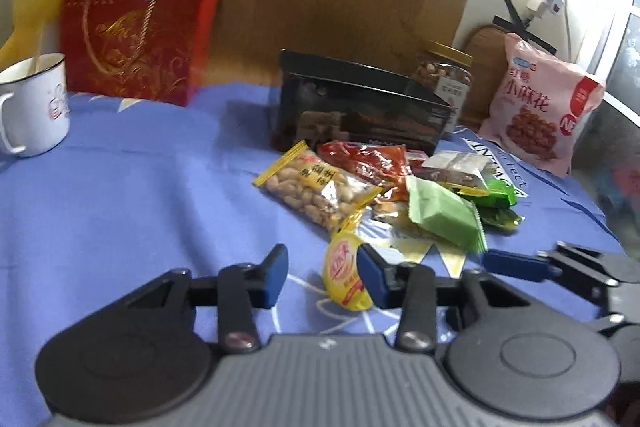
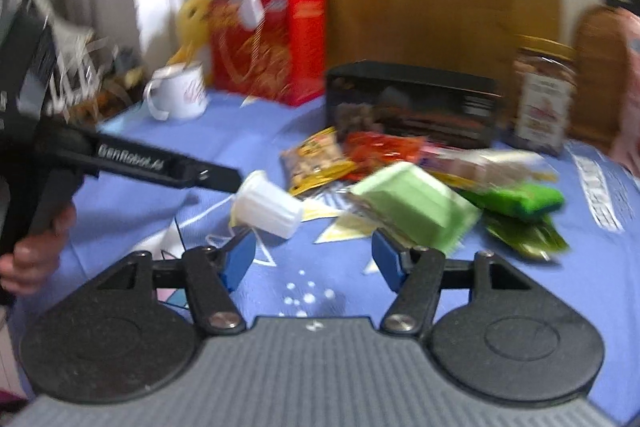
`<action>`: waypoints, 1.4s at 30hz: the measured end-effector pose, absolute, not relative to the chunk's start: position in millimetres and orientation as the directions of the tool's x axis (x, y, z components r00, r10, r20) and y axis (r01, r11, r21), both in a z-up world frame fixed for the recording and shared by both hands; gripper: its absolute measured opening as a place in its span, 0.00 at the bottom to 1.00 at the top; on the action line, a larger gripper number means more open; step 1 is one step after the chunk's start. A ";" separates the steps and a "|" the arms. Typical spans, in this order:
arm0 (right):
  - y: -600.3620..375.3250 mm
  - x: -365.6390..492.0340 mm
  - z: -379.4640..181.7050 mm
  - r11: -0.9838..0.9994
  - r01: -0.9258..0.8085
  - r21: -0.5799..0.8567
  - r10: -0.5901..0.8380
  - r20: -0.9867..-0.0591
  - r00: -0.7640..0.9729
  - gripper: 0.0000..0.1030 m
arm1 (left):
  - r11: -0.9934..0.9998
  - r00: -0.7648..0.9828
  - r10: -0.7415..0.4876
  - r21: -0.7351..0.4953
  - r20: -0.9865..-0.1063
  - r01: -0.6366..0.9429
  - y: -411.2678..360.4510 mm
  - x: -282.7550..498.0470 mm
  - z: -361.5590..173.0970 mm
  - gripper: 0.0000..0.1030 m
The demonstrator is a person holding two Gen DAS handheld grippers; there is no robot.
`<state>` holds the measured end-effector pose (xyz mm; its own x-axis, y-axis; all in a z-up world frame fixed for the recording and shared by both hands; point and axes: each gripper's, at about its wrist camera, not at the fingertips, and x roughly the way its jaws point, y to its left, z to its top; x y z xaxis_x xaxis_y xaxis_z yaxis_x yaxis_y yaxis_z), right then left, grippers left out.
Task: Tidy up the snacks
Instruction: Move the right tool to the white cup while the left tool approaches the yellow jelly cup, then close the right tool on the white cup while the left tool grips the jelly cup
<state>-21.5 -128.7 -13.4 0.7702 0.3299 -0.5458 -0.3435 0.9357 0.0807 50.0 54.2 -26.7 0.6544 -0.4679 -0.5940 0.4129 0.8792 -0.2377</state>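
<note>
Jelly cup [image 1: 347, 275] sits between your left gripper [image 1: 323, 271] pads, contact unclear; right gripper [image 2: 314, 259] jaws wide, empty; right view blurred.

Motion blur smears the right wrist view, leaving the jar [image 2: 544, 95] label unreadable and the pink bag [image 2: 630, 87] cut by the right edge.

Blue cloth table cover [image 1: 120, 195] matt; snack wrappers [image 1: 316, 187] glossy plastic; mug [image 1: 34, 103] smooth enamel
</note>
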 end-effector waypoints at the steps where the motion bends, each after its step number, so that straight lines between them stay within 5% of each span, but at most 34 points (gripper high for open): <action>1: -123.7 -16.8 -15.2 0.930 -0.363 0.065 0.336 -0.556 0.760 0.63 | 0.873 0.654 -0.479 -0.238 -0.586 0.426 53.1 50.2 -26.4 0.36; 4: -111.7 -1.1 -19.2 0.912 -0.409 0.046 0.356 -0.587 0.727 0.56 | 0.859 0.634 -0.504 -0.264 -0.586 0.438 54.1 53.5 -26.5 0.34; 13: -104.7 12.8 -23.4 0.893 -0.448 0.028 0.369 -0.614 0.697 0.53 | 0.803 0.577 -0.592 -0.348 -0.563 0.483 63.8 55.5 -16.7 0.34; 17: -110.4 17.0 -22.5 0.893 -0.448 0.049 0.379 -0.618 0.689 0.49 | 0.795 0.546 -0.600 -0.361 -0.585 0.488 58.4 61.4 -24.4 0.19; 27: -125.4 30.6 -25.6 0.854 -0.495 0.161 0.484 -0.593 0.643 0.47 | 0.767 0.482 -0.639 -0.440 -0.600 0.468 61.5 75.7 -36.9 0.13; 42: -132.1 30.5 -18.4 0.848 -0.494 0.191 0.507 -0.564 0.652 0.32 | 0.769 0.518 -0.632 -0.384 -0.577 0.511 50.8 72.9 -14.8 0.12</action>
